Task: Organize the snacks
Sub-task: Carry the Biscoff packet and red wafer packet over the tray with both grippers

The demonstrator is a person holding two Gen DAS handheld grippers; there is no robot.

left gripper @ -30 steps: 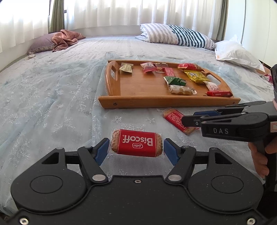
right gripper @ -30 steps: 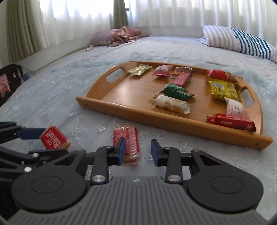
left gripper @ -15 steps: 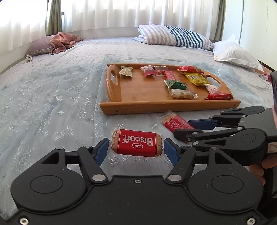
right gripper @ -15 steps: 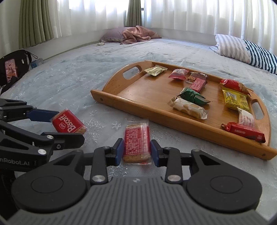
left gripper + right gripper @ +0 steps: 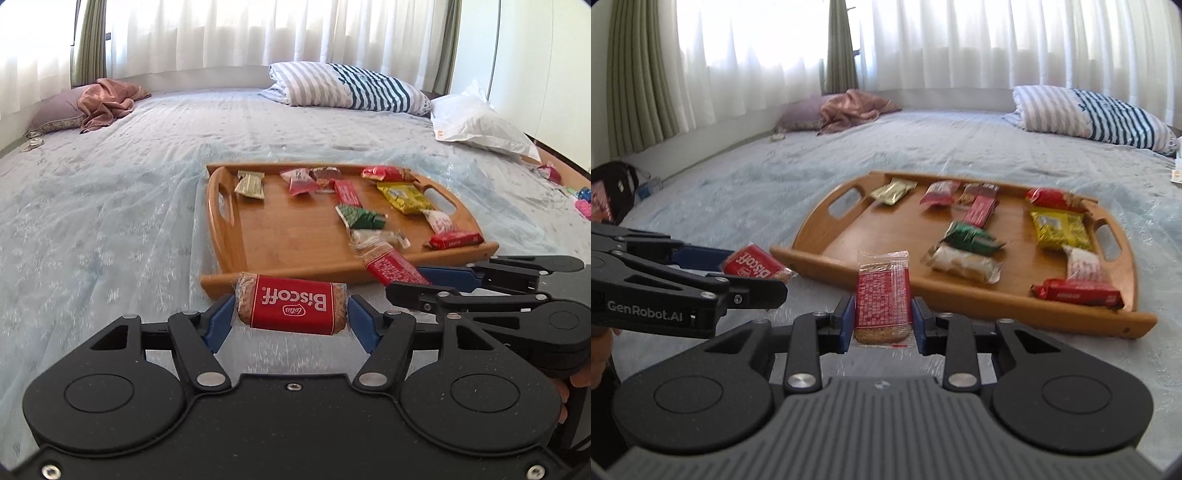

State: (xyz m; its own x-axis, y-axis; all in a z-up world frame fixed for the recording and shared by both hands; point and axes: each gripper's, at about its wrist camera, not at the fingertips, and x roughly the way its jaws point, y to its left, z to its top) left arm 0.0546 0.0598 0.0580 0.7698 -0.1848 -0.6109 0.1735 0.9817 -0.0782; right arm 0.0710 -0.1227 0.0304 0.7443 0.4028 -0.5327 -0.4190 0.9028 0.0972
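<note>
Bedspread under wooden tray; left fingers clamping Biscoff pack, right fingers clamping red cracker pack.

From the right wrist view we see the right gripper clamped on the long sides of a red wrapped biscuit, raised above the bed. At the left edge, the left gripper holds a Biscoff packet by its ends. Beyond both we note a wooden tray resting on the bed, carrying a green packet, a yellow packet, a pale wafer pack and a red bar near its front rim.
</note>
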